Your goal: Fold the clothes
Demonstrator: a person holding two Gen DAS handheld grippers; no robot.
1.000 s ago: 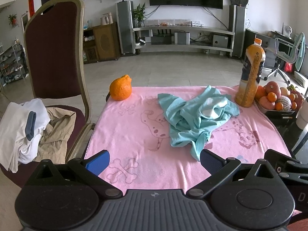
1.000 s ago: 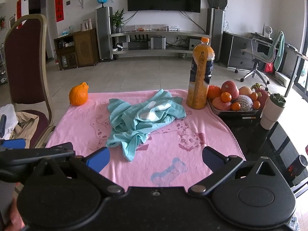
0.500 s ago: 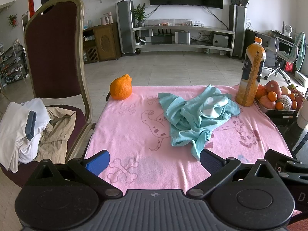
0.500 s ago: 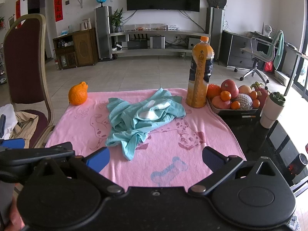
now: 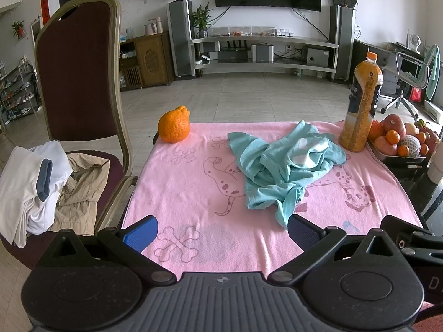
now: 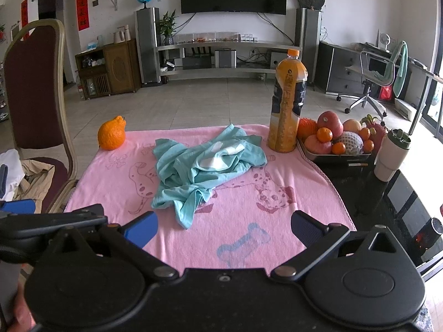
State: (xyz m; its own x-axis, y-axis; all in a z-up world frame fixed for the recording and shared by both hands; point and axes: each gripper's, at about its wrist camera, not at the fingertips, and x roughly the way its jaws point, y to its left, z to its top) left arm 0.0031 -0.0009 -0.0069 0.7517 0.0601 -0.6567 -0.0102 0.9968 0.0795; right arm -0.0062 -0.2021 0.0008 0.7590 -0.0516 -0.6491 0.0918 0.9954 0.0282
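While the teal shirt [image 5: 285, 170] is lying crumpled near the middle of the pink towel [image 5: 188, 193], I am holding both tools over the towel's near edge. My left gripper [image 5: 223, 231] is sitting with its fingers spread wide and nothing between them; the shirt's lowest fold is hanging down just beside the right-hand pad [image 5: 300, 231], though I cannot tell whether they are touching. My right gripper [image 6: 224, 228] is likewise gaping wide and gripping nothing, its blue pads [image 6: 142, 228] hovering above bare towel, with the shirt's tip just ahead of them. A white patch is showing on the shirt's upper folds. At the towel's far left corner a bumpy orange [image 5: 174, 124] is sitting, and at the far right corner an orange juice bottle [image 6: 288, 102] is standing upright, just beside a fruit tray [image 6: 336, 157]. A white cup [image 6: 391, 155] is standing right of the tray. To my left, a chair [image 5: 80, 77] is carrying a heap of white and beige clothes [image 5: 44, 185] on its seat.
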